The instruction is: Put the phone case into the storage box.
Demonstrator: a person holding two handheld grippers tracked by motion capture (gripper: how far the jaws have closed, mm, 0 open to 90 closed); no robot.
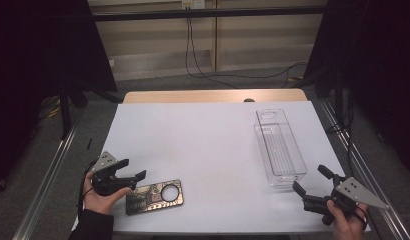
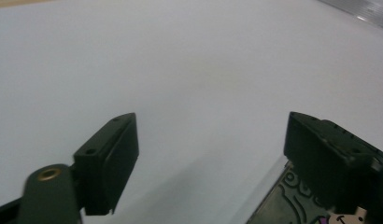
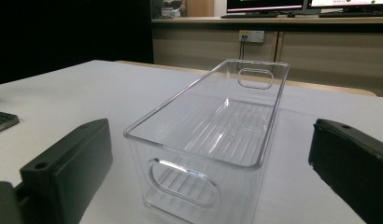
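With the left hand-held gripper (image 1: 127,169) wide beside the phone case (image 1: 154,196), a shallow pinch could skid it across the bench (image 1: 203,145); the right hand-held gripper (image 1: 309,179) is wide, empty.

Wide bare desk (image 1: 203,140) at centre; clear bin (image 1: 280,147) blocking at three o'clock, phone case (image 1: 153,196) at seven.

Phone case (image 2: 292,205) mostly cut off by bottom edge

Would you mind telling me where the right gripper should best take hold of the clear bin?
Probably the near short end wall of the clear bin, from the right gripper's side: its thin upright rim above the handle cutout faces the open jaws.
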